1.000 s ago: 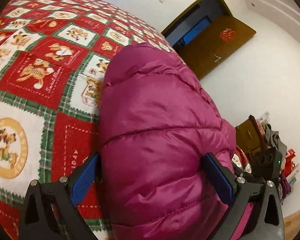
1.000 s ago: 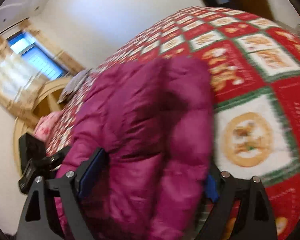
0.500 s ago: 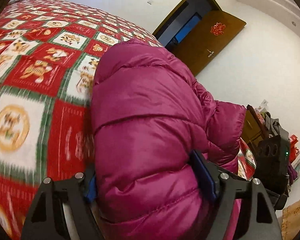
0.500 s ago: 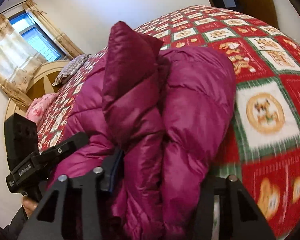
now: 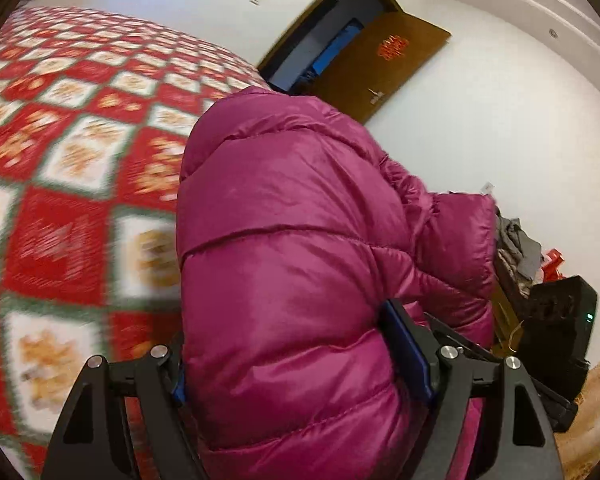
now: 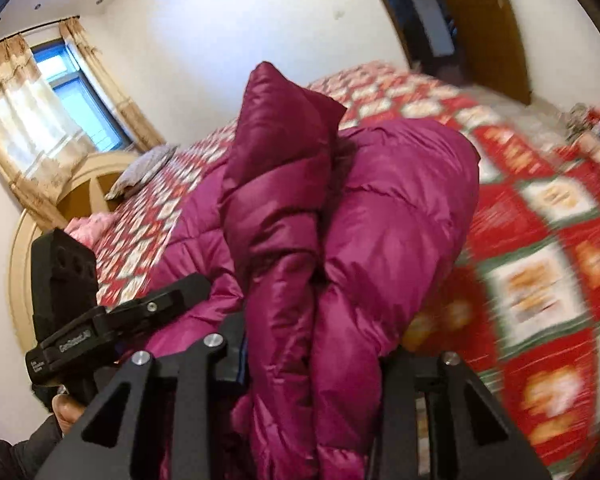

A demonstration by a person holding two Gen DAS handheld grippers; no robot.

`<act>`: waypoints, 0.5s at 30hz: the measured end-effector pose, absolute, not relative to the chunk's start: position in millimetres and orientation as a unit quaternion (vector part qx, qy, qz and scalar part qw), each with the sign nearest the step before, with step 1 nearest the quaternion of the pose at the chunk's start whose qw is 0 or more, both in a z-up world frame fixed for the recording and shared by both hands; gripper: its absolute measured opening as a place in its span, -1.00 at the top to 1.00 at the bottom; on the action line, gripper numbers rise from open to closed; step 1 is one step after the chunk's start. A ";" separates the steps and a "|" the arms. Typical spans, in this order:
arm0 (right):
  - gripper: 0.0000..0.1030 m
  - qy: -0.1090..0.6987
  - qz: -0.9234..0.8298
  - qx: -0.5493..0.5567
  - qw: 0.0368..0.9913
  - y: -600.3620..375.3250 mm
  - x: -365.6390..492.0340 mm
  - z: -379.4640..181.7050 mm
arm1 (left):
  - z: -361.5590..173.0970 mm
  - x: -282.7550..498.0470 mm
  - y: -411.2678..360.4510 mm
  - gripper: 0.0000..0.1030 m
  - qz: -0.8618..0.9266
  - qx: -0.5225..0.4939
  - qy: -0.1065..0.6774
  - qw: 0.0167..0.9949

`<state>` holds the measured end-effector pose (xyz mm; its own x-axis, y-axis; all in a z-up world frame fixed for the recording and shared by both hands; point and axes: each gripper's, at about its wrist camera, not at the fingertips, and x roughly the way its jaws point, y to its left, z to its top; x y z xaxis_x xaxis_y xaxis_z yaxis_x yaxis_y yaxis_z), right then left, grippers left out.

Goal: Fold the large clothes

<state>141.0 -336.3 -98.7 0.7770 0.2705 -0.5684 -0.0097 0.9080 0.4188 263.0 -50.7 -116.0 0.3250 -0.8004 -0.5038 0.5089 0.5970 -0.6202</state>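
Note:
A magenta puffer jacket (image 5: 300,240) lies bunched and folded over on the red patterned bed cover (image 5: 60,152). My left gripper (image 5: 300,368) is shut on a thick quilted fold of the jacket near its edge. My right gripper (image 6: 312,364) is shut on another bunch of the jacket (image 6: 360,220), with a darker lining flap (image 6: 276,120) standing up above it. The left gripper's black body (image 6: 72,296) shows at the left of the right wrist view, and the right gripper's body (image 5: 556,320) shows at the right of the left wrist view.
The bed cover (image 6: 540,260) spreads out to the right. A brown door (image 5: 372,60) stands open behind the bed. A pile of clothes and boxes (image 5: 520,248) sits by the wall. A wooden headboard (image 6: 40,232), a pillow (image 6: 144,168) and a curtained window (image 6: 60,92) are at left.
Both grippers closed in on the jacket and lifted it, bunching it up and pulling it nearer the bed's edge. A lining flap rose up in the right wrist view.

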 end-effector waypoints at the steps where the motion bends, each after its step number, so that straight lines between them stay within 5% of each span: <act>1: 0.28 0.319 0.069 0.195 0.925 -343.2 136.7 -92.3 | -110.0 264.9 -63.3 -0.55 -0.418 -0.173 0.408 0.793; 9: 0.29 0.306 0.002 0.139 0.942 -417.7 148.1 -70.9 | -94.6 286.1 -148.3 -0.55 -0.419 -0.132 0.406 0.802; 15: 0.29 0.351 -0.010 0.158 0.923 -461.1 188.6 -110.8 | -117.3 300.6 -189.6 -0.55 -0.368 -0.038 0.410 0.834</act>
<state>188.6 -461.1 -110.8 0.7534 0.0924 -0.6511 0.1298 0.9497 0.2850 300.6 -189.6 -117.3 0.3929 -0.6451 -0.6554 0.5826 0.7260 -0.3653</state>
